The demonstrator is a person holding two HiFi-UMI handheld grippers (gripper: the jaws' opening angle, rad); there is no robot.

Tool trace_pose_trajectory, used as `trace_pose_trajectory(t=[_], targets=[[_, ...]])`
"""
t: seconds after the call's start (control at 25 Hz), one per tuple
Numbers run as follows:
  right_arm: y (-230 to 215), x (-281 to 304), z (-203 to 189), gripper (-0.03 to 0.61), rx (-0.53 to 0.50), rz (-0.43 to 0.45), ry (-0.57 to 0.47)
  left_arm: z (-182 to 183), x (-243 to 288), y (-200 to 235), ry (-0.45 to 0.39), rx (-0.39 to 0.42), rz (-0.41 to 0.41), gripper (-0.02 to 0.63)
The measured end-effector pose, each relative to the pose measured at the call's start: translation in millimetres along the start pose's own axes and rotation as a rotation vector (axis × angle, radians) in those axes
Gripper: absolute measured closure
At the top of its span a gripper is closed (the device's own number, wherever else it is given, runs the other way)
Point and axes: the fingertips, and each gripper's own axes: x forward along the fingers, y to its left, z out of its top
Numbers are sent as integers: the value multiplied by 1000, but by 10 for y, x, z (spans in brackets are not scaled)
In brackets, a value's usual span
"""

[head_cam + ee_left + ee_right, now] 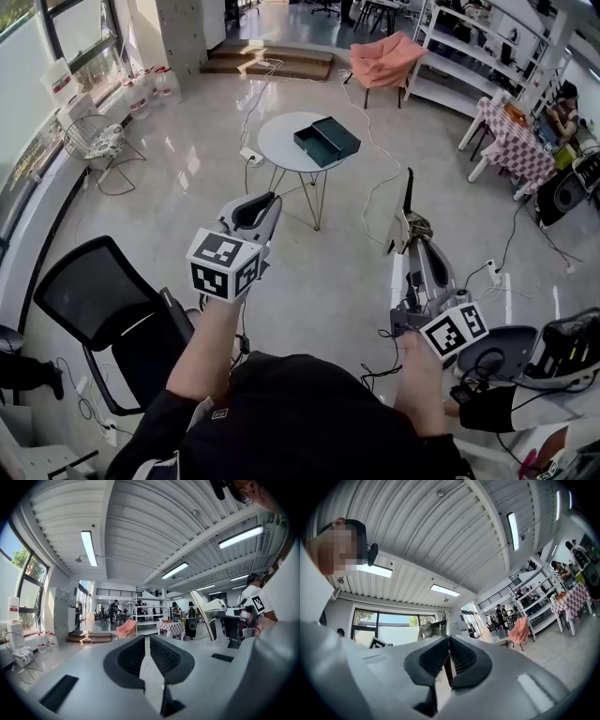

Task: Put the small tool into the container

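A dark teal container [325, 141] lies open on a small round white table [278, 141] some way ahead of me in the head view. Both grippers are held up in the air, well short of that table. My right gripper [410, 230] is shut on a thin dark tool [409, 192] that sticks out past its fingertips. In the right gripper view the tool [447, 667] shows as a dark strip between the pads. My left gripper [267, 202] is shut, with its pads [161, 656] pressed together and nothing between them. The left gripper view shows the right gripper [211, 613] off to its right.
A black office chair [103, 300] stands close at my left, and dark equipment [562, 352] at my right. Cables [375, 131] trail over the floor round the table. Farther off are a wire chair [94, 141], a pink chair [384, 56], shelves and a checkered table [516, 141].
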Motion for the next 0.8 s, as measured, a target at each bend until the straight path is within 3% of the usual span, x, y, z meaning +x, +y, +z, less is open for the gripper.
trace_pose_trajectory(t=[0.4,0.8], targets=[[-402,-170,-143,560,116,-44,39,-209,59,-24,82,-24,40,575],[-1225,593,-264,558,120,-118,54,-216,1261,470,77,-45,-21,577]])
